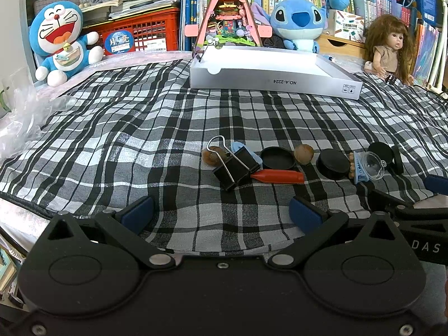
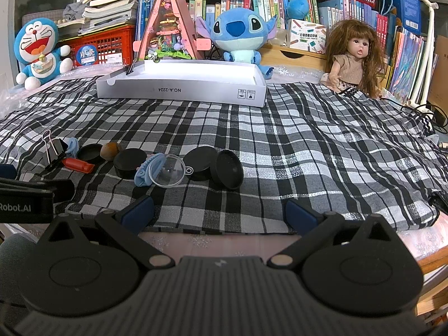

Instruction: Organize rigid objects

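Both grippers, left (image 1: 221,212) and right (image 2: 219,212), hover with jaws apart and empty before a row of small items: clip (image 1: 235,168), lids (image 2: 201,162), nuts (image 1: 303,154). The tray (image 1: 268,77) waits beyond, likely their destination.

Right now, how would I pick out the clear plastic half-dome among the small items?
Start at the white box on the checked cloth, then drop to the row of small items nearer the grippers. The clear half-dome leans on a blue hair clip, between black round lids. It is the only see-through piece.
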A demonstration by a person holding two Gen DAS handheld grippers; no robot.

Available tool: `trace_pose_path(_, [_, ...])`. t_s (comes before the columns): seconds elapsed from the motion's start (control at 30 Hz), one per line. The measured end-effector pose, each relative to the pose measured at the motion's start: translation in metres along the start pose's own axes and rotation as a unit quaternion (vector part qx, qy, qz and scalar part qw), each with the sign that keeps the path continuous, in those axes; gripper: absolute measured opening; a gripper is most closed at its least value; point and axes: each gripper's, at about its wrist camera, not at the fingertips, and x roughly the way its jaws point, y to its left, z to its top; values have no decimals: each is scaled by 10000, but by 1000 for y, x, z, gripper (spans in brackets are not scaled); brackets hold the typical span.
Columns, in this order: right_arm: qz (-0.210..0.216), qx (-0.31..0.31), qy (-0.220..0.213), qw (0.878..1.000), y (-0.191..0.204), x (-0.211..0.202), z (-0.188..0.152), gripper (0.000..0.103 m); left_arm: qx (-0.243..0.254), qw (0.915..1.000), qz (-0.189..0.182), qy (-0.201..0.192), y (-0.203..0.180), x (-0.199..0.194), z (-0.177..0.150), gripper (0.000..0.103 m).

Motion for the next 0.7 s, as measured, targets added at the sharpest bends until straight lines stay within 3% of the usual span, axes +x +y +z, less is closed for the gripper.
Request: trace_pose_path(0.7, [32, 28, -245, 9997, -1, -2, -6, 103, -3, 9996, -54, -281, 0, -3, -6, 103])
